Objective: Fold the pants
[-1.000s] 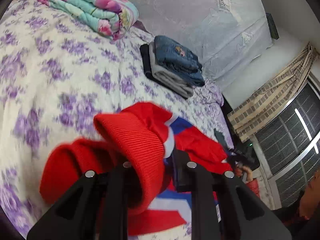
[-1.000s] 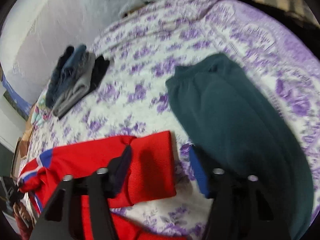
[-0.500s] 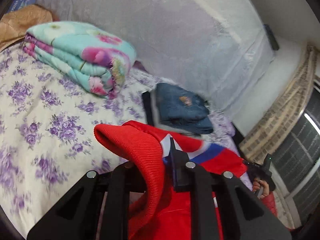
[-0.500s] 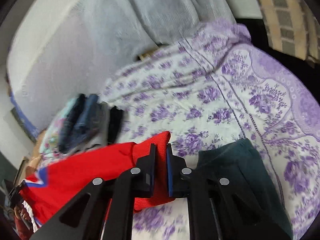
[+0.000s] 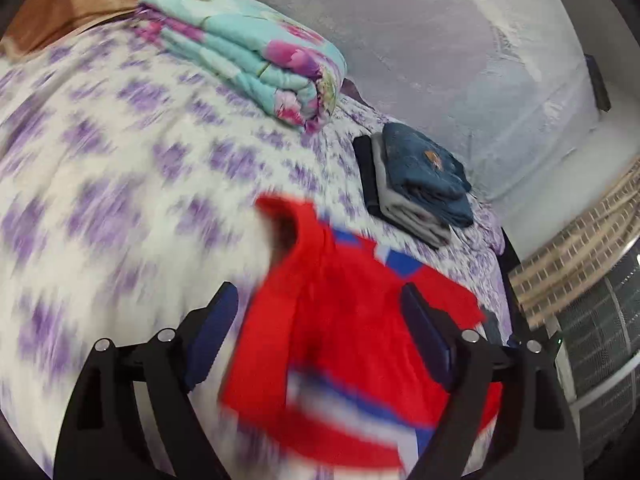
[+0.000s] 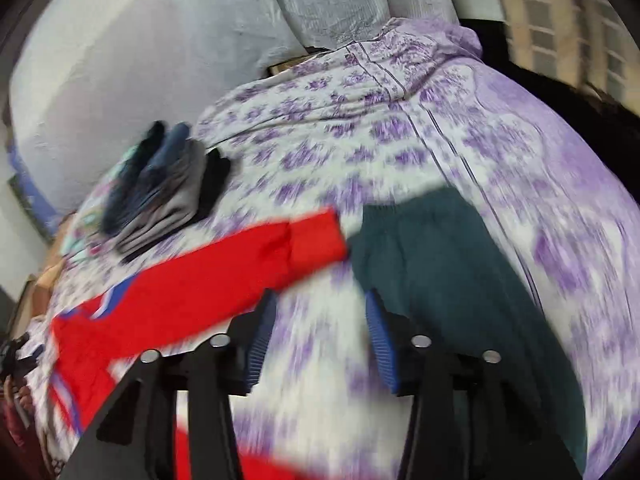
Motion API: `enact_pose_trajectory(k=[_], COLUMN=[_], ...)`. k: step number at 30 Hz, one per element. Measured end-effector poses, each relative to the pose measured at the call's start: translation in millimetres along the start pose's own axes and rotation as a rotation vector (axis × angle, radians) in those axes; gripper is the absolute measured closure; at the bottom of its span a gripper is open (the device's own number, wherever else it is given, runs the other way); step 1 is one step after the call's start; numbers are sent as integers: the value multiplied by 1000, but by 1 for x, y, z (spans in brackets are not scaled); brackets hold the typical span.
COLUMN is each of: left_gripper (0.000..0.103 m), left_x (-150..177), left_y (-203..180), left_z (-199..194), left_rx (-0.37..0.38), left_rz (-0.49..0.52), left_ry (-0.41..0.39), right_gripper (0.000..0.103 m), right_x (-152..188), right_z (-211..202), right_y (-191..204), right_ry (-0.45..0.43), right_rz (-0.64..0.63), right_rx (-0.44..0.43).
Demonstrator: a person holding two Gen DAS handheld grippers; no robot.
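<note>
Both grippers angle down over the purple-flowered bedspread. Left gripper: jaws just opened wide, the red track pants with blue-and-white stripes lying loose between them. Right gripper: jaws just parted, only bedspread between; pants' cuff left of it. One dark green garment at right. One stack of folded clothes, one folded floral quilt. No legible writing.

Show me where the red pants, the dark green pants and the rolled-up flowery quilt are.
red pants [image 6: 192, 284], right wrist view, on the red leg lying across the bed.
dark green pants [image 6: 436, 264], right wrist view, on the upper part of the cloth.
flowery quilt [image 5: 244, 52], left wrist view, on its top fold.
</note>
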State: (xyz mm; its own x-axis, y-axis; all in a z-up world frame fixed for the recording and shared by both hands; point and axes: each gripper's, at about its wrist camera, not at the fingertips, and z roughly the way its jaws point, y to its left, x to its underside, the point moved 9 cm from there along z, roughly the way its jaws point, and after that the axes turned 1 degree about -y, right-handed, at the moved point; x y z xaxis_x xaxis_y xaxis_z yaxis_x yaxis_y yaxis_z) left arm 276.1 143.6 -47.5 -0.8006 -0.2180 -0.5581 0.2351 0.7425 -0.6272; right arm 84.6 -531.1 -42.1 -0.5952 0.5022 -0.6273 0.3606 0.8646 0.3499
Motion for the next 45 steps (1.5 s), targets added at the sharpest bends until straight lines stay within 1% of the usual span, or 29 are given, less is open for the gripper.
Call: enact_pose_trajectory(k=[3,5,7,8,9,10,12,17,18,19,21,22,23,24,25,26,28,31,34,35,36,37,38,39,40,41,42,43,45], left_gripper=[22,22,22,21,16,11,10,11,17,35,59,72,79,84,87,89,91,91,91,91,91,89,89,89,88,84,68,47,28], left_x=[47,72,87,89,89,87,82,74,74,76,80,81,82,83,83,84,83,82,90,97,104,111,120,124,123,121,118,114,97], left_y=[9,11,7,4,0,-6,-7,-8,-9,-9,-7,-5,-3,-2,-2,-4,-11,-22,-17,-12,-7,0,10,12,10,8,6,4,1], left_z=[-11,-3,6,10,13,18,28,36,35,35,35,36,38,39,38,34,24,-1,-16,-14,-10,-3,5,6,1,-4,-13,-22,-44], left_rx=[29,57,86,71,70,94,114,72,69,62,65,73,72,74,79,87,98,109,124,127,123,104,64,66,73,66,62,61,-31], left_rz=[-42,-72,-77,-45,-26,-18,-45,-73,-71,-68,-86,-98,-104,-111,-122,-127,-111,-82,-114,-128,-132,-133,-140,-138,-124,-121,-116,-105,-27], left_ry=[42,81,102,89,81,72,54,-7,-13,-14,0,3,7,11,9,6,-10,-46,-58,-39,-14,19,55,57,49,46,35,19,-48], right_gripper=[50,50,50,50,49,47,45,45,45,45,46,53,69,78,96,96,97,97,97,97,97,96,96,96,95,94,94,91,91], right_x=[53,80,100,109,117,122,131,140,141,140,136,131,127,122,118,112,98,84,82,83,86,91,102,112,119,118,111,103,84], right_z=[-28,-39,-46,-48,-50,-52,-50,-60,-62,-61,-55,-50,-47,-41,-37,-35,-45,-74,-102,-106,-105,-98,-83,-72,-67,-69,-75,-82,-94], right_y=[-16,-23,-19,-15,-11,-10,-11,-11,-12,-13,-15,-14,-14,-12,-11,-10,-5,0,-18,-26,-33,-39,-47,-55,-62,-66,-67,-66,-52], right_ry=[30,53,72,89,101,104,118,111,106,100,76,52,35,13,9,-5,-63,-132,-171,-169,-148,-99,-11,47,72,53,22,-19,-89], right_rz=[104,156,160,147,131,125,139,167,169,176,210,221,223,229,242,262,228,162,187,194,187,171,169,203,253,307,320,303,190], right_rx=[-34,-53,-72,-85,-91,-87,-89,-131,-141,-148,-158,-149,-142,-147,-161,-166,-159,-142,-118,-107,-87,-64,-33,-10,-9,-41,-38,-12,61])
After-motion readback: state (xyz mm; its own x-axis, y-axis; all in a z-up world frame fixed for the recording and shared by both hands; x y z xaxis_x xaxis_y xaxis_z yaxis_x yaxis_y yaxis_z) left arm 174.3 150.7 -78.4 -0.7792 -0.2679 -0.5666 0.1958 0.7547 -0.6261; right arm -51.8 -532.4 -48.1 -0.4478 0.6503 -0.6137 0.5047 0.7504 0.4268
